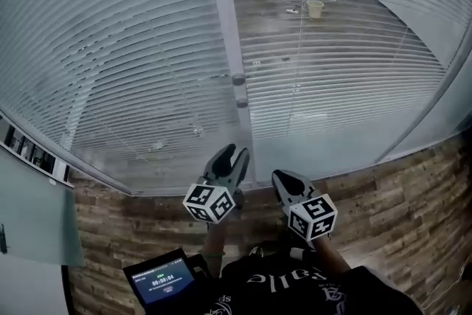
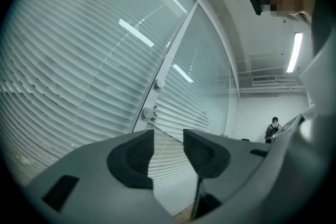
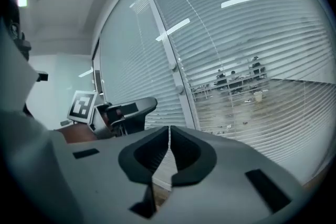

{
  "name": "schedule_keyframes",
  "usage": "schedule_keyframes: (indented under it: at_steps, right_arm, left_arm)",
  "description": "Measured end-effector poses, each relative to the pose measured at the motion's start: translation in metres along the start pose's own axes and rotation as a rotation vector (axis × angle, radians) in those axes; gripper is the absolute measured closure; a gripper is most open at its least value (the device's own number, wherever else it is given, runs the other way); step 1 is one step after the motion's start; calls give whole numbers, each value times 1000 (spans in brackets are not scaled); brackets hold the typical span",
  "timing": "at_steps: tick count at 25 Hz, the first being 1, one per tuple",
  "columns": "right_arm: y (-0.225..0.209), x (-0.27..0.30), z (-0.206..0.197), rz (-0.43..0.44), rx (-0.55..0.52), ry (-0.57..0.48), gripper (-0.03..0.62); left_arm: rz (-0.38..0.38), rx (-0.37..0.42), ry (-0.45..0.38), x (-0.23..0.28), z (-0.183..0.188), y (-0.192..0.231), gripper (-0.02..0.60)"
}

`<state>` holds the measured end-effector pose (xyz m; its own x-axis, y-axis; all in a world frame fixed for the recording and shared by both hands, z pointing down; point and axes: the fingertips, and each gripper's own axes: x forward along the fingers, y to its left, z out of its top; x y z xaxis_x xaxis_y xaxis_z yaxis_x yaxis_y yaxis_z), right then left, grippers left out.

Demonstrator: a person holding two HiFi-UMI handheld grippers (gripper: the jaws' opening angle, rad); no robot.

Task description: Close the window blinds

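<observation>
White slatted blinds cover two glass panes: the left blind [image 1: 110,48] and the right blind [image 1: 346,63], with a white upright frame [image 1: 225,11] between them that carries two round knobs [image 1: 238,78]. The right blind's slats let the room behind show through. A thin cord [image 1: 302,18] hangs in front of it. My left gripper [image 1: 234,153] [image 2: 168,136] points at the foot of the frame, open, with nothing between its fingers. My right gripper [image 1: 284,177] [image 3: 169,128] is beside it, a little lower, shut and empty. Neither touches the blinds.
Wood-look floor [image 1: 398,188] runs below the windows. A small device with a lit screen [image 1: 162,280] sits at the bottom left, and a pale panel [image 1: 37,217] stands at the far left. A person [image 2: 273,127] stands far off to the right.
</observation>
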<state>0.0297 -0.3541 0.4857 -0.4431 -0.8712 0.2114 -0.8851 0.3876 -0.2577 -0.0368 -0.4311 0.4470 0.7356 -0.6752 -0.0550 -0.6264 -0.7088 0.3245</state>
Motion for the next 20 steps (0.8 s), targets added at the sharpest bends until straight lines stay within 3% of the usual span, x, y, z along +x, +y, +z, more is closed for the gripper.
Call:
schedule_keyframes:
  at_steps: [1,4,8,13,15,16,17,18,19,20]
  right_arm:
    - [-7,10,2,29,-13,21,572]
    - [-31,28,10,101,-44,64,572]
    - [-69,36,16,174,-67,93,572]
    - [-100,49,32,229,-68,134,572]
    - [-106,52,29,254,-71,144,572]
    - [-108,52,27,265,-73,147,572]
    - [-111,53,26,274,-74,149,572]
    - [-114,54,25,282,-74,151,572]
    - [-117,55,25,288,-73,153,572]
    - [-119,55,24,292,-73,158,572]
  left_arm:
    - [21,-24,-5,13,2,8,411]
    - [89,-121,-54,53,7,25,410]
    - [211,-264,-188,94,19,40,410]
    - [333,-568,-372,126,39,70,410]
    - [379,-592,-397,126,37,76,428]
    - [405,-539,-384,124,36,77,435]
    - [437,-438,-344,122,37,77,454]
    - [475,-287,-271,122,38,75,456]
    - [517,-82,-165,125,39,73,456]
    - [562,173,-29,128,38,70,456]
